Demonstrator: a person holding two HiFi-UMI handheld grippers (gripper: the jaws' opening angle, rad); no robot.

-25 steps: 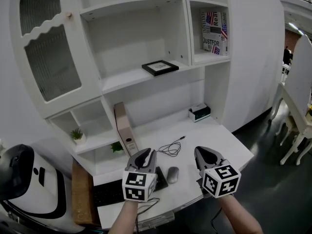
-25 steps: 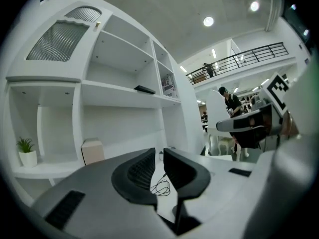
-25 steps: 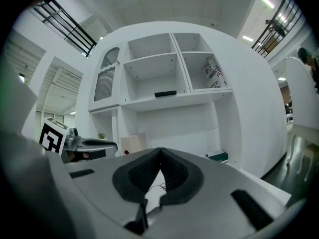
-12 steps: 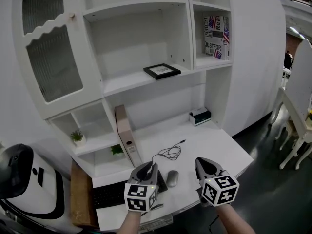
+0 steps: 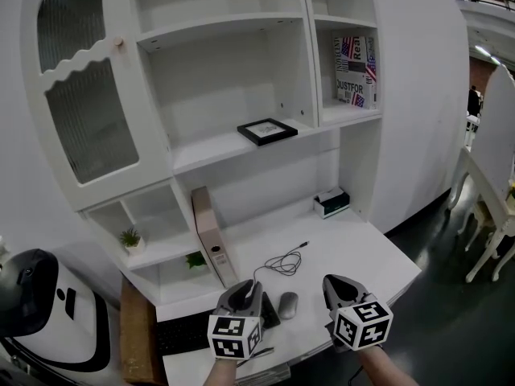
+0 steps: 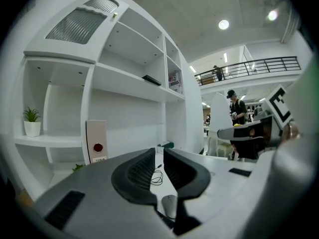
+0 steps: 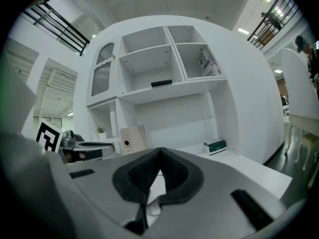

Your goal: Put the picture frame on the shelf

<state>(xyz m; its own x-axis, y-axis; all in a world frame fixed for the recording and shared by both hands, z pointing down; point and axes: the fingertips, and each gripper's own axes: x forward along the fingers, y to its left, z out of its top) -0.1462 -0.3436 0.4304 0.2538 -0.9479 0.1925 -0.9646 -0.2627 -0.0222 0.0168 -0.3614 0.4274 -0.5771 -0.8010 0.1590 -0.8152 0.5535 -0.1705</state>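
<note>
The black picture frame [image 5: 266, 131] lies flat on the middle shelf [image 5: 209, 147] of the white wall unit, and nothing touches it. It shows as a dark bar in the left gripper view [image 6: 151, 79] and in the right gripper view [image 7: 161, 83]. Both grippers hang low over the desk's front edge, far below the frame. My left gripper [image 5: 248, 286] [image 6: 159, 151] holds nothing, and a narrow gap runs between its jaws. The tips of my right gripper [image 5: 334, 281] [image 7: 159, 149] meet, with nothing between them.
On the desk [image 5: 362, 252] lie a mouse [image 5: 287, 304], a coiled cable [image 5: 283, 261], a keyboard [image 5: 181, 334], an upright binder [image 5: 207, 233] and a small box [image 5: 331, 203]. A book [image 5: 354, 60] stands in the upper right compartment. Small plants [image 5: 130, 238] sit low on the left. A white chair [image 5: 491, 215] is at the right.
Both grippers have sunk lower in the head view and drawn back from the shelves. The frame has stayed on the shelf.
</note>
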